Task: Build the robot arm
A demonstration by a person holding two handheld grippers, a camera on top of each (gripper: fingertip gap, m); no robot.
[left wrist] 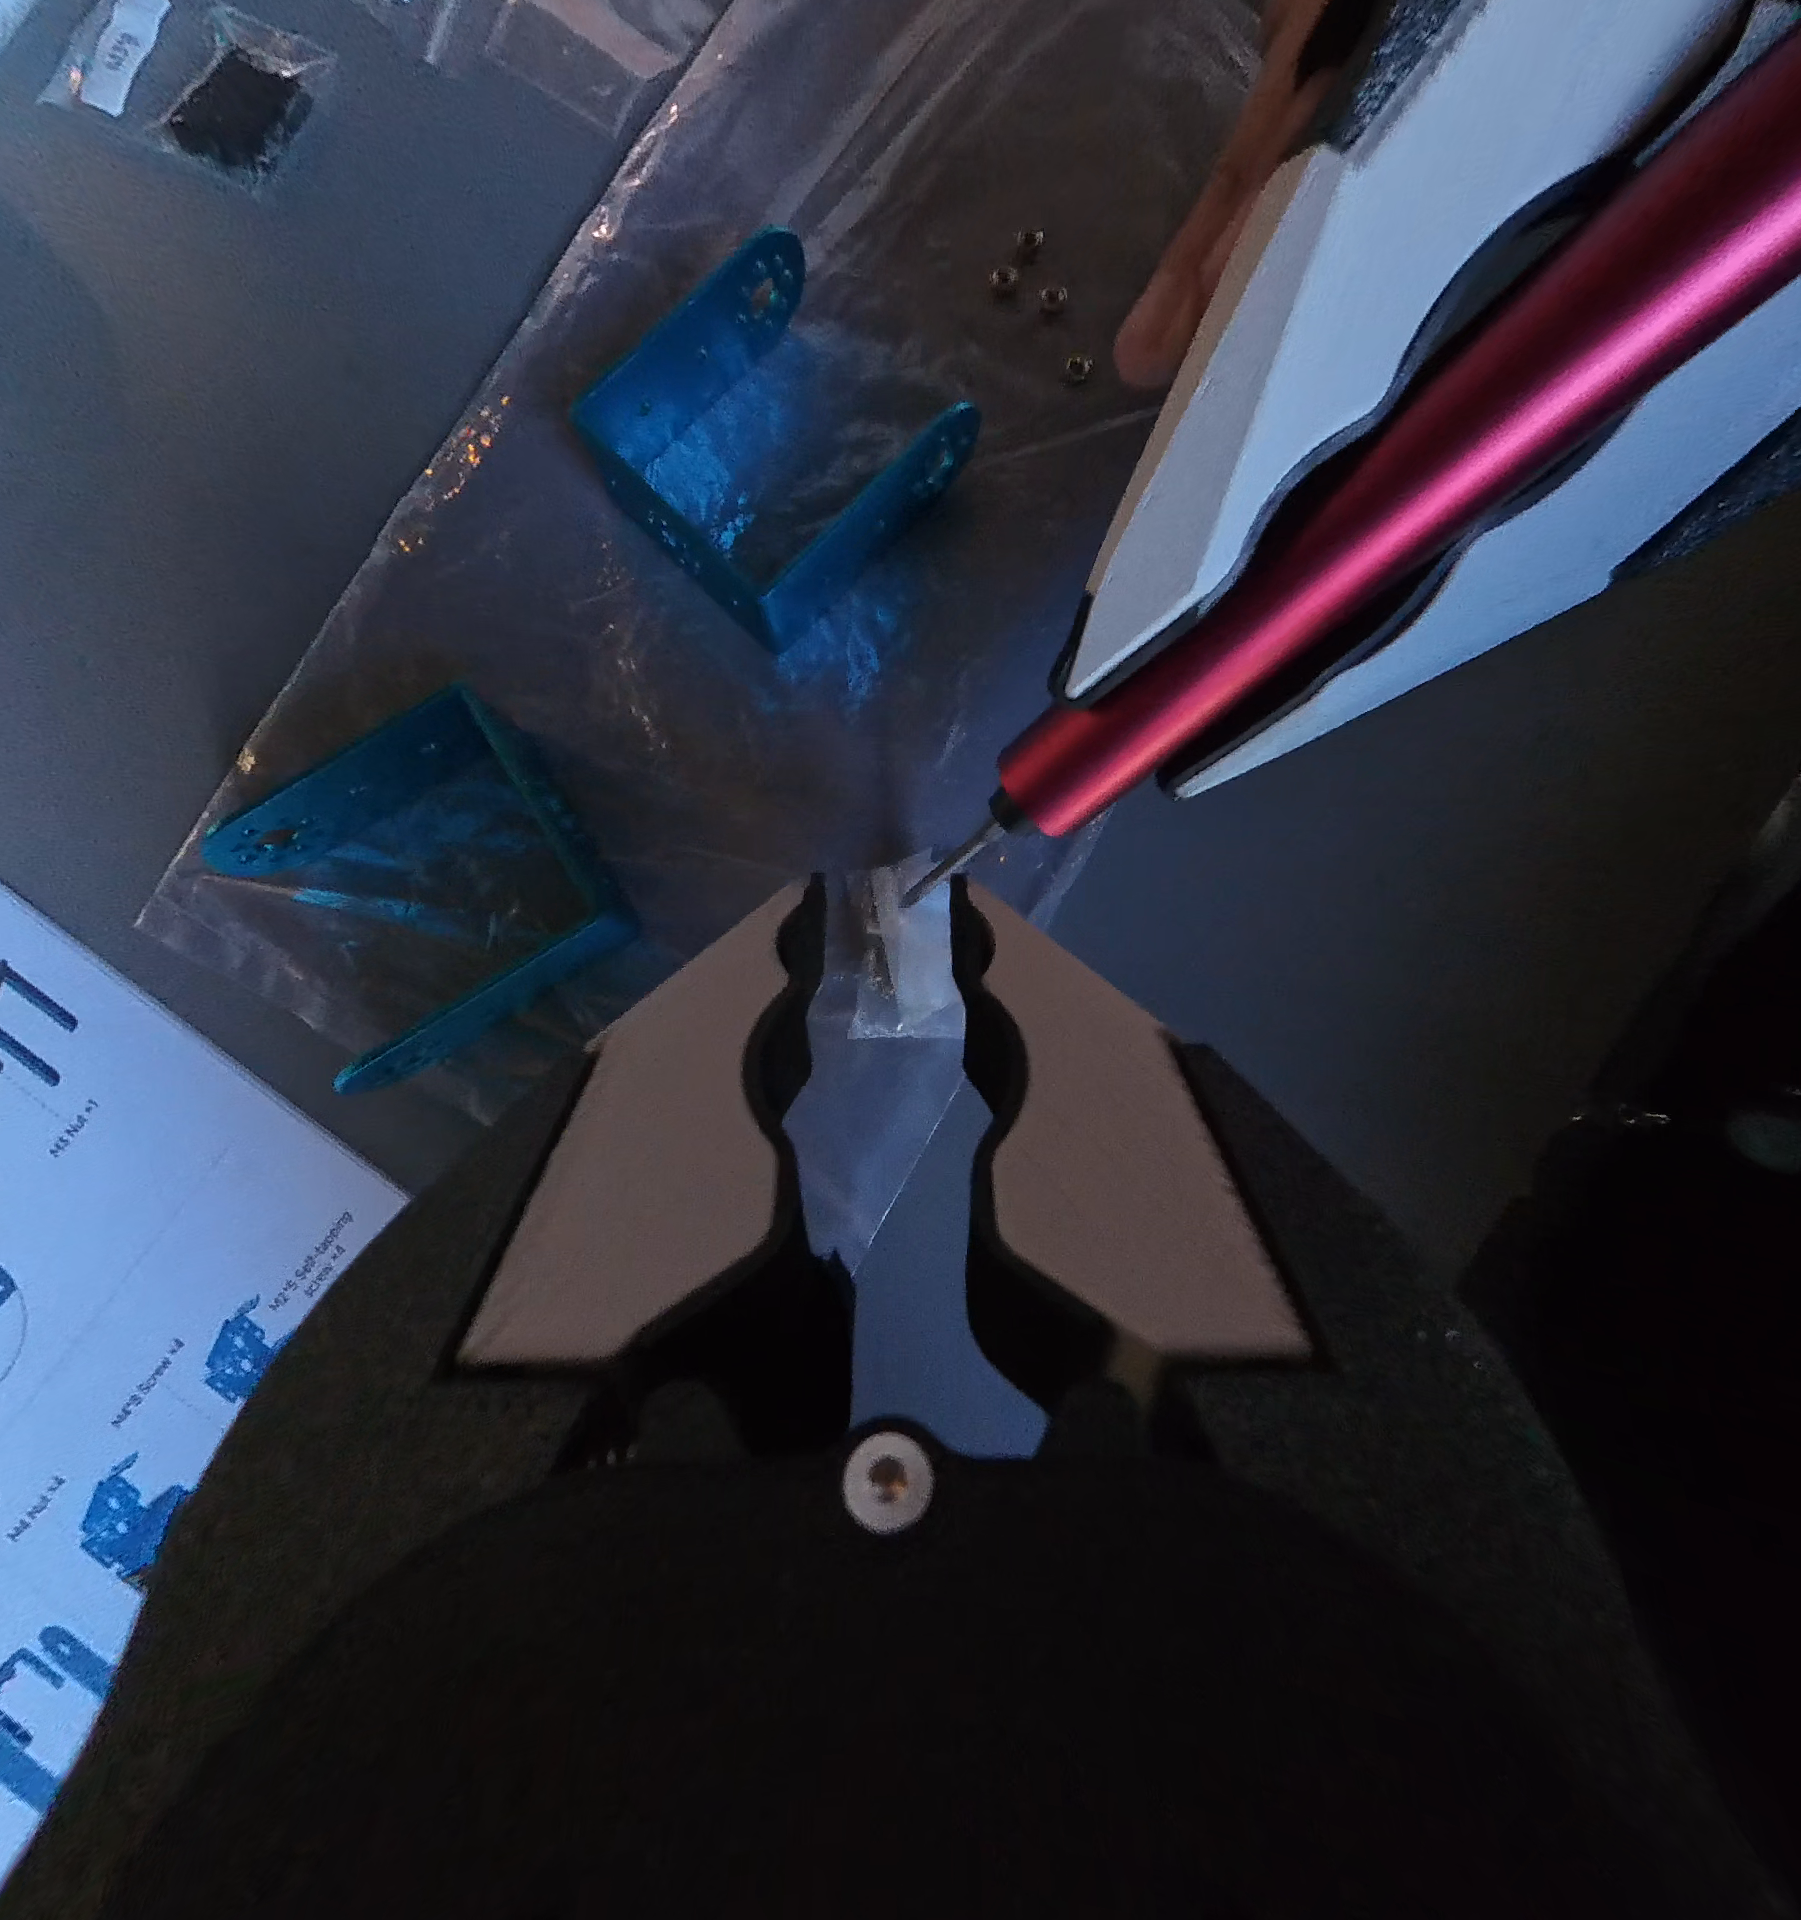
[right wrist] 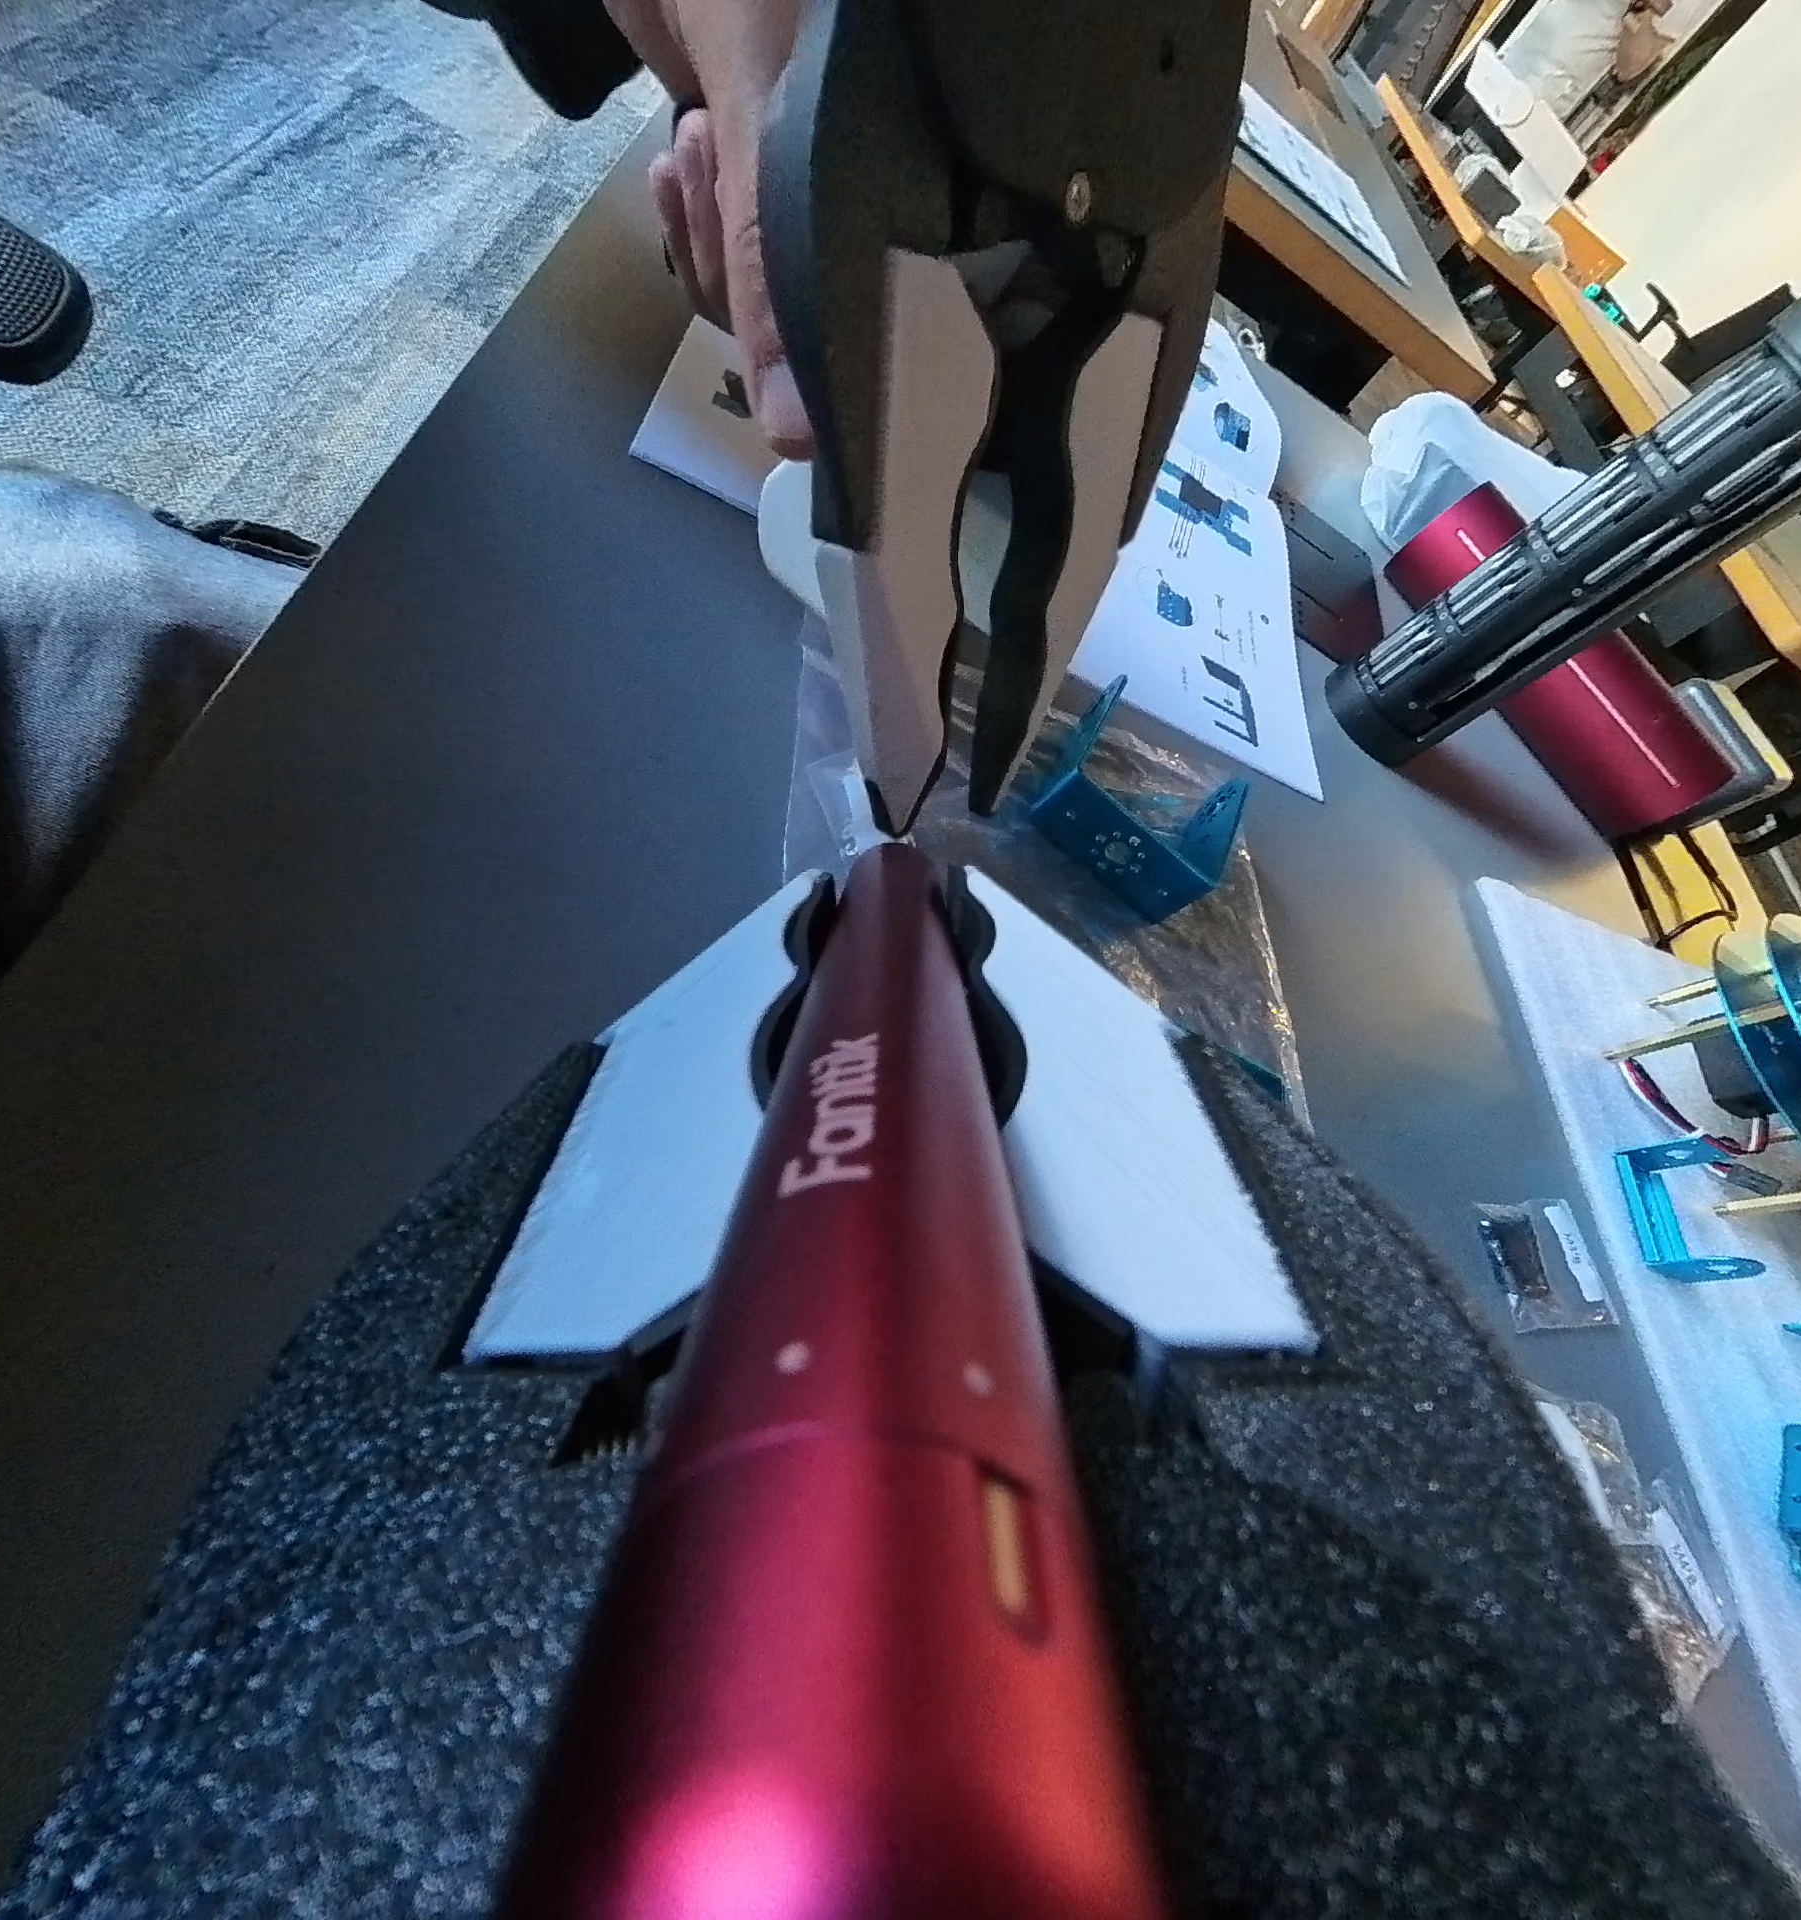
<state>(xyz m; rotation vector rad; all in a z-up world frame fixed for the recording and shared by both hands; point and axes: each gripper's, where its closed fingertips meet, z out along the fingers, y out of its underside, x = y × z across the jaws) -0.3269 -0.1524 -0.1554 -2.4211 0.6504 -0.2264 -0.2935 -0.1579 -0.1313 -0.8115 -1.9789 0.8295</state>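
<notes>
Right gripper clamping red electric screwdriver, its bit touching small clear bag at twelve o'clock, between left gripper fingers standing narrowly parted.

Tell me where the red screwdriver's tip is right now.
In the left wrist view, the red screwdriver, clamped in the right gripper, comes in from the upper right; its tip meets the small clear bag between the left gripper fingertips.
</notes>
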